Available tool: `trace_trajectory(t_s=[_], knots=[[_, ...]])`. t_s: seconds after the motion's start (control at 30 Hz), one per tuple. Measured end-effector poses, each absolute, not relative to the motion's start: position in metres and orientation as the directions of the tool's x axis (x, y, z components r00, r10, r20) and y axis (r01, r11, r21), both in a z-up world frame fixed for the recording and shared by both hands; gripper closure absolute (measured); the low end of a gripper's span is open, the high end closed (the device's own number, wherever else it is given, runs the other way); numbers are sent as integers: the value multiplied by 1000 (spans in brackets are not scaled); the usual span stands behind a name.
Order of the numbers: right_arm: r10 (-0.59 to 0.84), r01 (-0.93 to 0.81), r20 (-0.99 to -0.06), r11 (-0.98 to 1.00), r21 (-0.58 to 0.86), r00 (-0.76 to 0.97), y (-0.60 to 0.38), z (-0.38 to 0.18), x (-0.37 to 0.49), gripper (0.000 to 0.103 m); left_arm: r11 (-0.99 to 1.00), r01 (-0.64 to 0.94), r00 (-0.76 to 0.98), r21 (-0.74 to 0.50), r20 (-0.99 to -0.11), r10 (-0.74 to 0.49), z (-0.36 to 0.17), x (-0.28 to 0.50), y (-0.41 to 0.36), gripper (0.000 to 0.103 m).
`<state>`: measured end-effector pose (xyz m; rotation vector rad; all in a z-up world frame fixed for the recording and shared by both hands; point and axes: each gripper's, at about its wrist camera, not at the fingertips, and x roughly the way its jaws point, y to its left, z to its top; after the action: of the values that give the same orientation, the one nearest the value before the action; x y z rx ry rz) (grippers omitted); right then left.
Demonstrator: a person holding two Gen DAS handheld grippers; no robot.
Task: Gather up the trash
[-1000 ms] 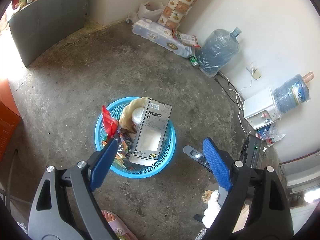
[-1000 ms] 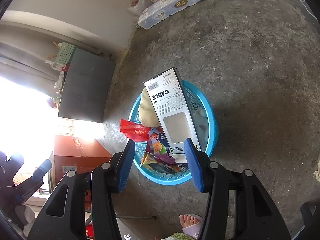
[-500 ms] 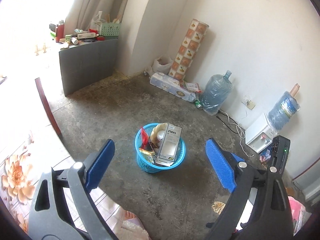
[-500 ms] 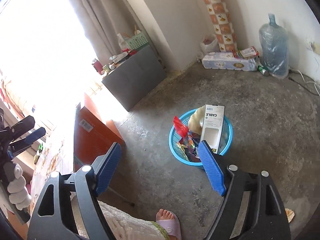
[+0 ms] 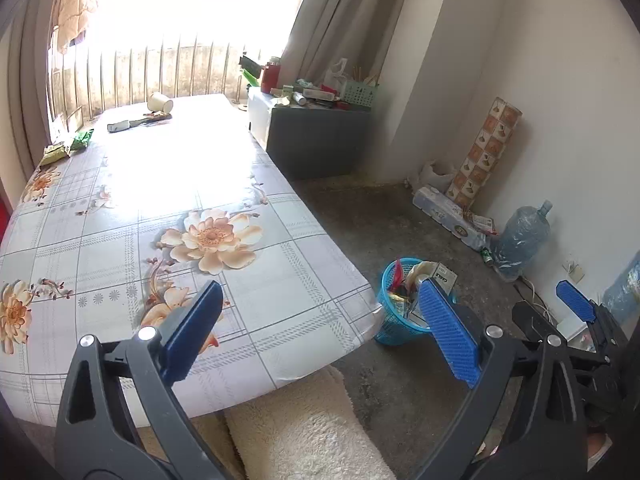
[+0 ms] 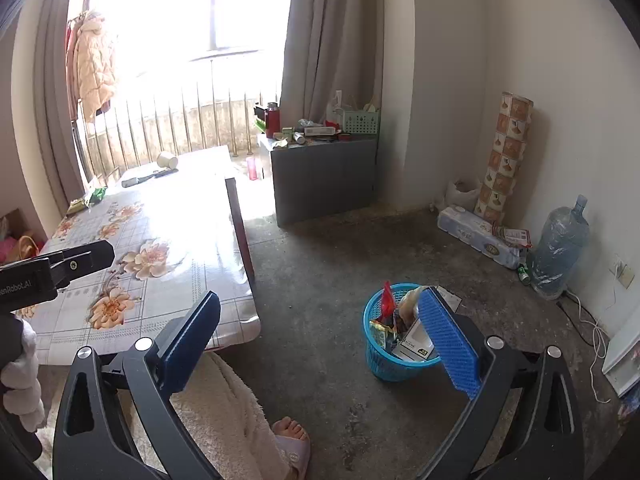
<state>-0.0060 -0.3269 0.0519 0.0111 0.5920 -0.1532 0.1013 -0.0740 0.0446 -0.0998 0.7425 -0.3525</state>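
A blue plastic basket (image 5: pixel 390 326) (image 6: pixel 380 364) stands on the concrete floor beside the table, stuffed with wrappers and a white cable box (image 6: pixel 416 342). My left gripper (image 5: pixel 320 336) is open and empty, raised over the near edge of the floral table (image 5: pixel 168 184). My right gripper (image 6: pixel 320 344) is open and empty, held above the floor left of the basket. On the table's far end lie a paper cup (image 5: pixel 160 101), a flat grey pack (image 5: pixel 119 125) and green snack wrappers (image 5: pixel 66 149).
A grey cabinet (image 6: pixel 324 176) with clutter stands against the far wall. Water jugs (image 6: pixel 560 248), a tissue pack (image 6: pixel 476 236) and a patterned roll (image 6: pixel 506 156) line the right wall. A person's foot in a slipper (image 6: pixel 292 440) is below.
Both grippers have risen and tilted up from just above the basket. The basket now looks small and far, and the table and window have come into view.
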Motion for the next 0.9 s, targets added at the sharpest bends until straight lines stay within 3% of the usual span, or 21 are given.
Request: trace_trajectory(t_s=[0.13,0.23,0.33,0.9], knots=[[-176,138,-582,984,-110,794,-299,45,-16,7,962,219,683,-165,-678,-272,32,92,-58,9],[-161,125,-612,987,-101,774,-290,43,-18,7,957,217,669,-193,-684,-290,27,87,-46,9],[-157,129,-628,988,-89,762,-290,44,-17,7,974,154,682,-166,-695,-226,25,83,-40,9],[-188,167,-663,981,-96,724,-300,32,-15,7,977,133,568,-166,-795,-213,3,79,-58,9]])
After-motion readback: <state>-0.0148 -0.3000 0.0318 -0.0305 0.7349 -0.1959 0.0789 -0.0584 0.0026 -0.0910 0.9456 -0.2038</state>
